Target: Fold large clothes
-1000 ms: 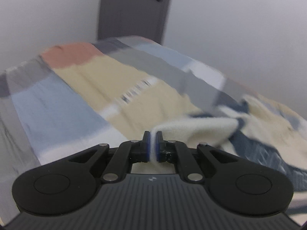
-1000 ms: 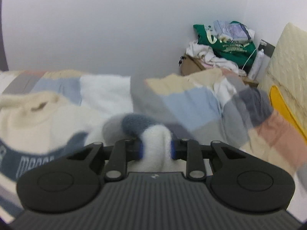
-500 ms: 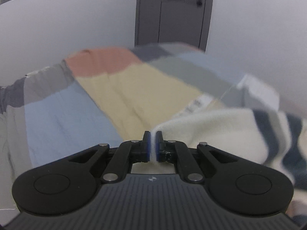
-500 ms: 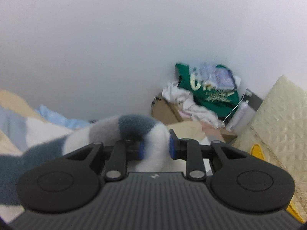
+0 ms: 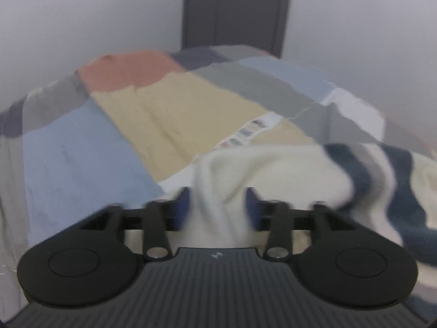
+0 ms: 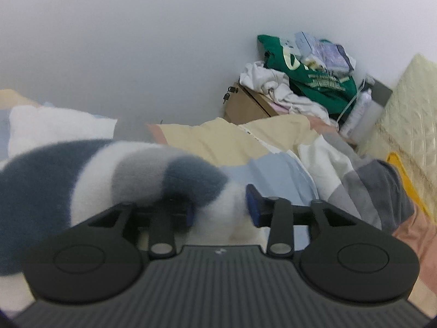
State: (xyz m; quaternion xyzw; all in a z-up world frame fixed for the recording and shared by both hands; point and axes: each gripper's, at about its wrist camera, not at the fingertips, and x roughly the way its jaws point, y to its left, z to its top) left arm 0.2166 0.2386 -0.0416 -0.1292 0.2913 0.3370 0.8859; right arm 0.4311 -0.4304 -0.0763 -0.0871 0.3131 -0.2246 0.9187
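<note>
Sweater (image 5: 286,169) is lying across the bed (image 5: 90,147), and both grippers are standing half open around its cloth.

Left gripper (image 5: 218,205) is showing its blue pads (image 5: 183,206) spread apart, with a cream fold sitting loosely between them and not pinched; right gripper (image 6: 220,205) is the same, its pads parted around a thick bunch of the striped sleeve (image 6: 109,175). I am judging the risk like this: the fluffy cloth is catching on a pad when the grippers are pulling away, and this is dragging the laid part out of place. Also the sleeve is looking bulky, so it is perhaps springing back and opening the fold.
</note>
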